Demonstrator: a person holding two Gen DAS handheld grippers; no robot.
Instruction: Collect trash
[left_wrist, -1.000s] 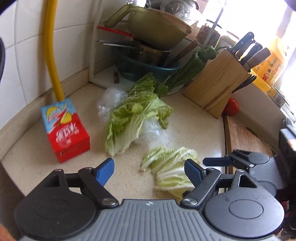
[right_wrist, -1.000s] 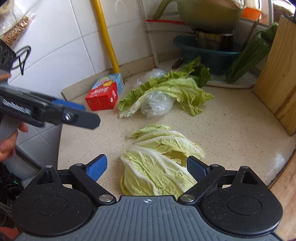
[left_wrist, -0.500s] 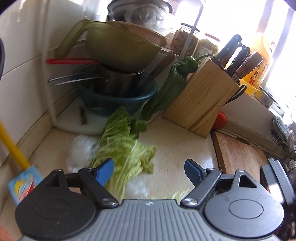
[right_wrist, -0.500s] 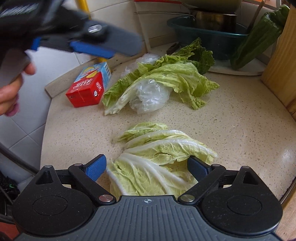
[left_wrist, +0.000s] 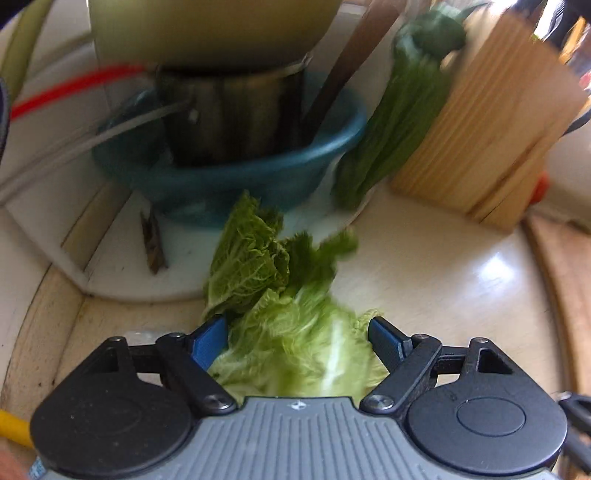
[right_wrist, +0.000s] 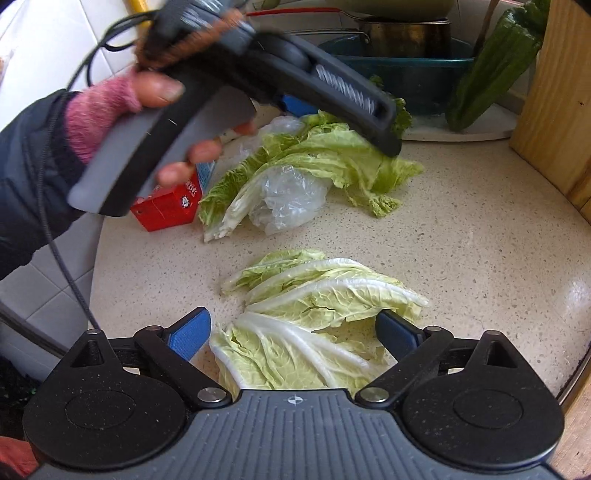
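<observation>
Two heaps of cabbage leaves lie on the speckled counter. The far heap (left_wrist: 258, 266) reaches to the teal basin, and my left gripper (left_wrist: 297, 332) hangs open over it with leaves between its blue pads (left_wrist: 208, 338). In the right wrist view this left gripper (right_wrist: 343, 125), held in a hand, tilts down onto that far heap (right_wrist: 314, 158). A crumpled clear plastic bag (right_wrist: 288, 199) lies against those leaves, and a red drink carton (right_wrist: 166, 206) sits behind the hand. My right gripper (right_wrist: 293, 328) stands open around the near heap (right_wrist: 317, 295).
A teal basin (left_wrist: 258, 173) holding a steel pot (left_wrist: 229, 118) stands on a white rack base in the corner. A long green vegetable (right_wrist: 495, 66) leans beside a wooden knife block (left_wrist: 487, 129). A wooden board (left_wrist: 557, 295) borders the counter at the right.
My left gripper has swept from the carton's side across and down onto the far cabbage heap, staying open. The right gripper has sunk a little towards the near leaves.
</observation>
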